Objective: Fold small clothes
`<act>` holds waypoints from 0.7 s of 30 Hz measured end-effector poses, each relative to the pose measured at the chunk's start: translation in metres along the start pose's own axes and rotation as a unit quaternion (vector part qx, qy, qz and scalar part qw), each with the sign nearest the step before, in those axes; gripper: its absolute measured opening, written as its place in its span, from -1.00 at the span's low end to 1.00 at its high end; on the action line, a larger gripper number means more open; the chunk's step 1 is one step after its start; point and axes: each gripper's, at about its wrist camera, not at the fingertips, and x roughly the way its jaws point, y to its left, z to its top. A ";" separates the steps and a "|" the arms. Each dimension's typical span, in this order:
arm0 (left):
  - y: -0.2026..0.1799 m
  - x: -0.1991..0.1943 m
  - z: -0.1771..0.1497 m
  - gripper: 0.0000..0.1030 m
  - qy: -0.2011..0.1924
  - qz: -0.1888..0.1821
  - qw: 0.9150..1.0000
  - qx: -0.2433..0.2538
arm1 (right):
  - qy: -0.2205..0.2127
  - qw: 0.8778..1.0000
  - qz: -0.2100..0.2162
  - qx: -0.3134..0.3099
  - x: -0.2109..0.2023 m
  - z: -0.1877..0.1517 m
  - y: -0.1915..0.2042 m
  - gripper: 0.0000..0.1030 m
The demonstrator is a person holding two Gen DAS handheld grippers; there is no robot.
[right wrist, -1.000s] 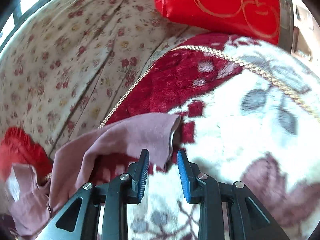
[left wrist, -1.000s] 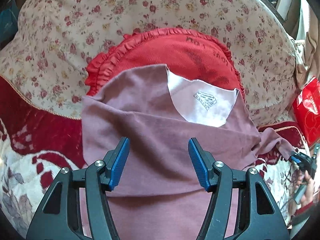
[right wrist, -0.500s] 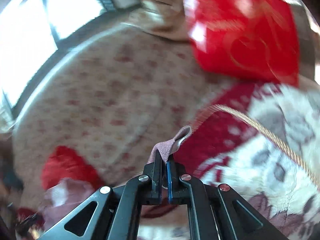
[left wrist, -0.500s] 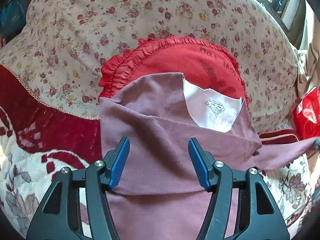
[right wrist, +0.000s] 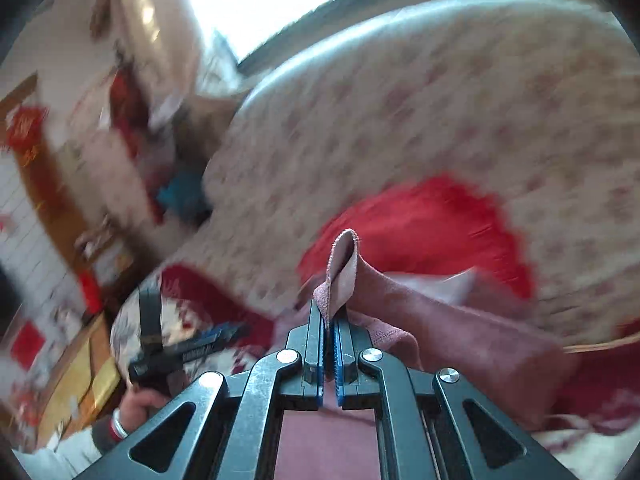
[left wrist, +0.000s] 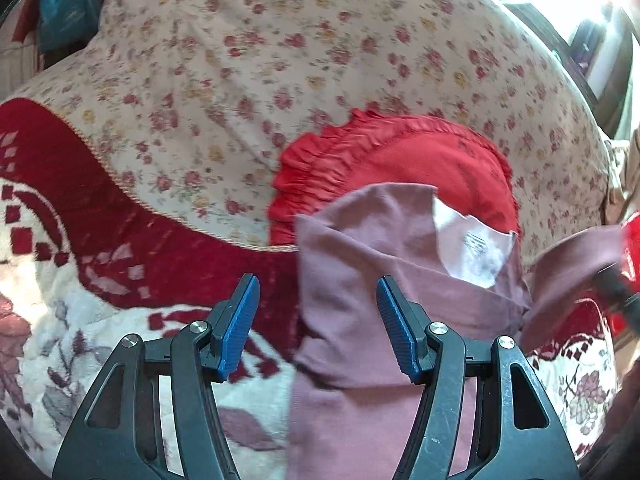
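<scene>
A small mauve shirt [left wrist: 360, 280] with a white inner neck label lies on the blanket, its top over a red frilled cushion [left wrist: 420, 160]. My left gripper [left wrist: 316, 324] is open and empty above the shirt's left edge. My right gripper [right wrist: 329, 320] is shut on the shirt's sleeve [right wrist: 344, 268] and holds it lifted above the shirt body [right wrist: 460, 336]. The stretched sleeve also shows at the right of the left wrist view [left wrist: 568, 264]. The left gripper shows, blurred, in the right wrist view [right wrist: 188, 348].
A floral quilt [left wrist: 280, 60] rises behind the cushion. A red and white patterned blanket [left wrist: 80, 280] covers the bed in front. A red bag [left wrist: 630, 240] sits at the far right edge. Blurred furniture and a window lie beyond the bed in the right wrist view.
My right gripper closed on the sleeve, lifted it and swung left over the shirt. My left gripper shifted left, still open, so the shirt now sits right of its centre.
</scene>
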 end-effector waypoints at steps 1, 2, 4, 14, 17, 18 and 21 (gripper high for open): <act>0.004 0.001 0.000 0.18 0.001 0.000 1.000 -0.005 | 0.022 1.000 0.007 0.002 0.033 -0.010 0.009 -0.94; 0.007 0.003 0.000 0.18 0.002 0.000 1.000 -0.009 | 0.042 0.999 0.017 0.009 0.059 -0.017 0.013 -0.93; 0.013 0.007 -0.001 0.18 0.009 -0.003 1.000 -0.018 | 0.083 0.995 0.044 0.031 0.111 -0.042 0.023 -0.91; -0.010 0.020 -0.009 0.39 0.021 -0.051 0.998 0.007 | 0.067 0.996 0.016 0.058 0.053 -0.080 -0.035 -0.75; -0.030 0.030 -0.013 0.39 0.033 -0.044 0.998 0.043 | 0.062 0.994 -0.024 0.088 0.019 -0.091 -0.074 -0.74; -0.036 0.035 -0.014 0.39 0.040 -0.042 0.997 0.058 | 0.061 0.992 -0.034 0.101 0.009 -0.096 -0.085 -0.74; -0.057 0.054 -0.019 0.39 0.060 -0.028 0.991 0.117 | 0.056 0.987 -0.052 0.140 -0.015 -0.110 -0.120 -0.74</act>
